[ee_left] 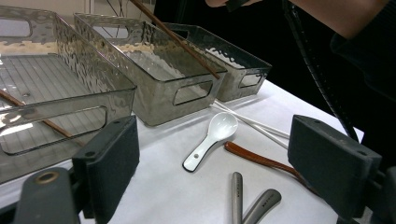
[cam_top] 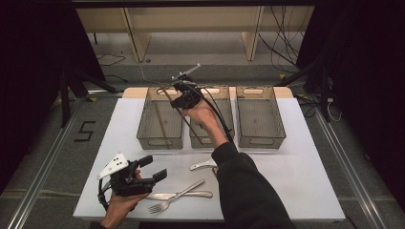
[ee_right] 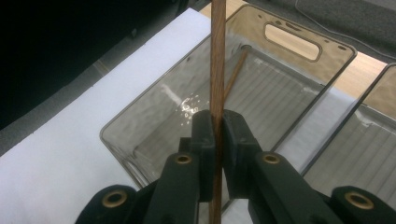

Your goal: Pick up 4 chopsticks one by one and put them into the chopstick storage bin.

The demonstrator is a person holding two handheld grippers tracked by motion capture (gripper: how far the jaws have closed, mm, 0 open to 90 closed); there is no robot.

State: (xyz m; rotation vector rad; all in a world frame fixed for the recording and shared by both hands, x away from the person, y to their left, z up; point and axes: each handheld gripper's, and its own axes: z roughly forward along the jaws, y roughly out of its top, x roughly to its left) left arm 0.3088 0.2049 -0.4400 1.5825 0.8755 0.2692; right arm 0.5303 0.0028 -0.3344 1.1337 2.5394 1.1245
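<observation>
Overhead, right gripper (cam_top: 182, 98) is clamped on a brown chopstick (cam_top: 177, 109) near its middle, holding it aslant above the left bin (cam_top: 160, 136) — a second chopstick (ee_right: 235, 74) already lies inside on the floor. Thin wooden stick: light, stiff, smooth, so it likely pivots or slips in the pads; a mid-length grip looks best for balance. Left gripper (cam_top: 154, 168) hangs released over the near worktop (cam_top: 296, 171), nothing between its jaws. Around it: white spoon (ee_left: 211, 139), brown-handled utensil (ee_left: 261, 161), fork (cam_top: 174, 196), knife (cam_top: 179, 194), white chopsticks (ee_left: 254, 125). Middle bin (cam_top: 208, 140) and right bin (cam_top: 260, 138) stand just beside. Obstacles — the bin's walls and the right gripper's own cable; the stick's lower end could catch the rim.
</observation>
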